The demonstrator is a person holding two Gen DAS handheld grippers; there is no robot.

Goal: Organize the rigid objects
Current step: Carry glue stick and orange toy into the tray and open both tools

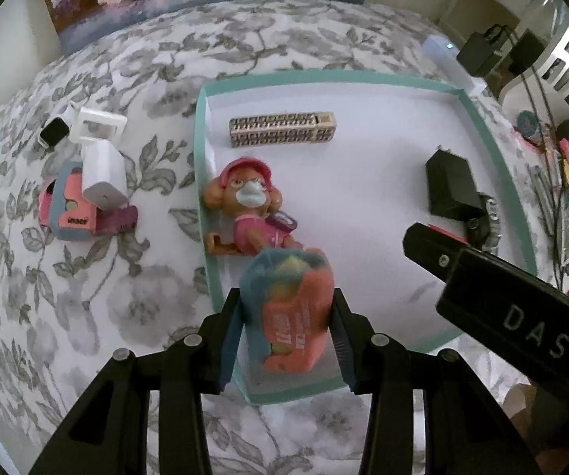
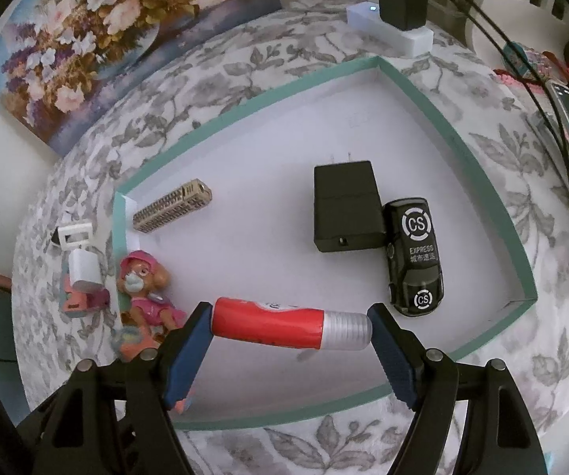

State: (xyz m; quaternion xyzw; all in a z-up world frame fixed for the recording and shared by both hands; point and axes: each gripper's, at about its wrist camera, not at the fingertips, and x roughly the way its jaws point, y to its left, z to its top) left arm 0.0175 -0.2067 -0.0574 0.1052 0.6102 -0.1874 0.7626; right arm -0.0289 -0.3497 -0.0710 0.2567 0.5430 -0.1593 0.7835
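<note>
Left tongs (image 1: 284, 316) clamp the orange box (image 1: 296, 316), right tongs (image 2: 290, 326) pinch the red tube (image 2: 288, 322) endwise (both over the tray (image 2: 482, 166)), prob so you can drop 'em inside w/ the rest.

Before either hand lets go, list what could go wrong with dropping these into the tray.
1. The left tongs hold the orange-and-blue packet right over the toy dog by the teal tray's rim; it may land on the dog or tip over the rim.
2. The right tongs grip the red tube end to end; being round, it may roll toward the black toy car.
</note>
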